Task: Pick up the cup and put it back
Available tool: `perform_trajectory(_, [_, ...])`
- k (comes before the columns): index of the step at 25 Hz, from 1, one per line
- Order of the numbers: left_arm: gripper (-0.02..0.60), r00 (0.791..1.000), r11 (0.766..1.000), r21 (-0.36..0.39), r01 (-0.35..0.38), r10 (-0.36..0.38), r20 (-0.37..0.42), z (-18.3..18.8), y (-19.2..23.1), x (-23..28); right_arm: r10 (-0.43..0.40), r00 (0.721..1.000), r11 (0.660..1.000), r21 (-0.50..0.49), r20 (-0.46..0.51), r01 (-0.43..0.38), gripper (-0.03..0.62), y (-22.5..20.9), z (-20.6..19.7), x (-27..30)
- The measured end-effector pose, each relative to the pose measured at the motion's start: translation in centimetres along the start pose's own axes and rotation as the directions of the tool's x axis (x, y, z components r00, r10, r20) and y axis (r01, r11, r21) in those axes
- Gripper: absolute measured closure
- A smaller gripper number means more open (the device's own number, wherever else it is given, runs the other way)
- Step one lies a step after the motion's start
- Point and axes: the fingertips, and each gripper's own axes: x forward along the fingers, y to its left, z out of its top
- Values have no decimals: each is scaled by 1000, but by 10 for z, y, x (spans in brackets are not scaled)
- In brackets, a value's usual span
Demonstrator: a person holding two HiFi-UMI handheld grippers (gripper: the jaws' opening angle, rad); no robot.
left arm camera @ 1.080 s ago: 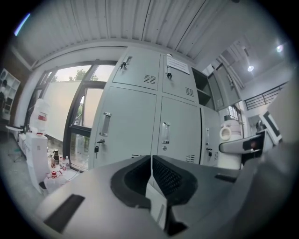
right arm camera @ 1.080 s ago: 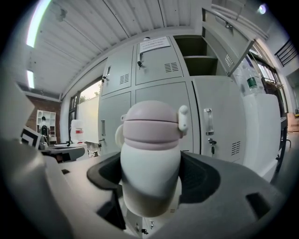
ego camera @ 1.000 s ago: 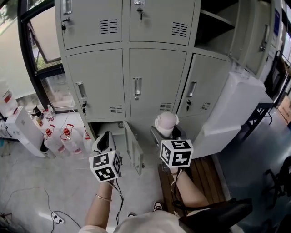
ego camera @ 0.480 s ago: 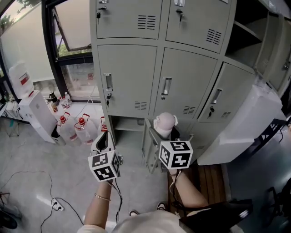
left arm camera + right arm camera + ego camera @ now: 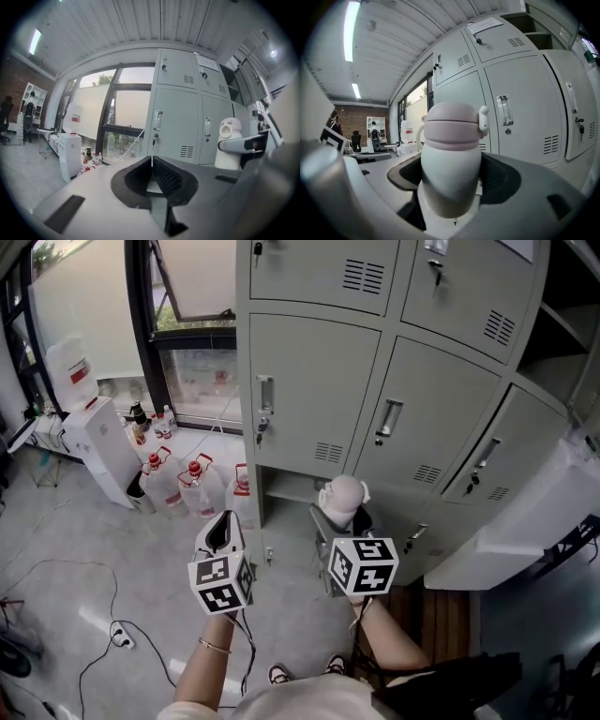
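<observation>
Cup (image 5: 341, 493) base behind hand-held gripper (image 5: 340, 523)

Left gripper (image 5: 222, 531) (image 5: 151, 160): pointed forward, away from the body. Jaws pressed together, nothing between them. Left marker cube (image 5: 220, 582) sits on its rear, facing up.

Left forearm (image 5: 208, 667): bare, reaching forward, with a thin bracelet (image 5: 214, 647) at the wrist. The hand is probably under the cube and cannot be made out.

Right gripper (image 5: 339, 521) (image 5: 452, 185): level with the left and well apart from it. Jaws closed against both sides of the cup (image 5: 342, 498) (image 5: 451, 154), which stands upright. Right marker cube (image 5: 364, 565) sits behind the jaws.

Right forearm (image 5: 389, 634): bare, angled inward toward the cube.
</observation>
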Motion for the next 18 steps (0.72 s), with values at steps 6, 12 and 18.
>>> perform_trajectory(6, [567,999,999,-22,-27,26,-42,-29,20,2,49,998,999,11,-38,-49,252,19,-32,18])
perform_trajectory(12, [568,994,999,-27,-39,37,-100,-64,35,6,71,993,997,34,-91,-68,252,29,-75,34])
perform_trajectory(18, [568,987,998,-37,-42,36,-159,-99,47,11,76,989,996,63,-130,-68,252,35,-117,45])
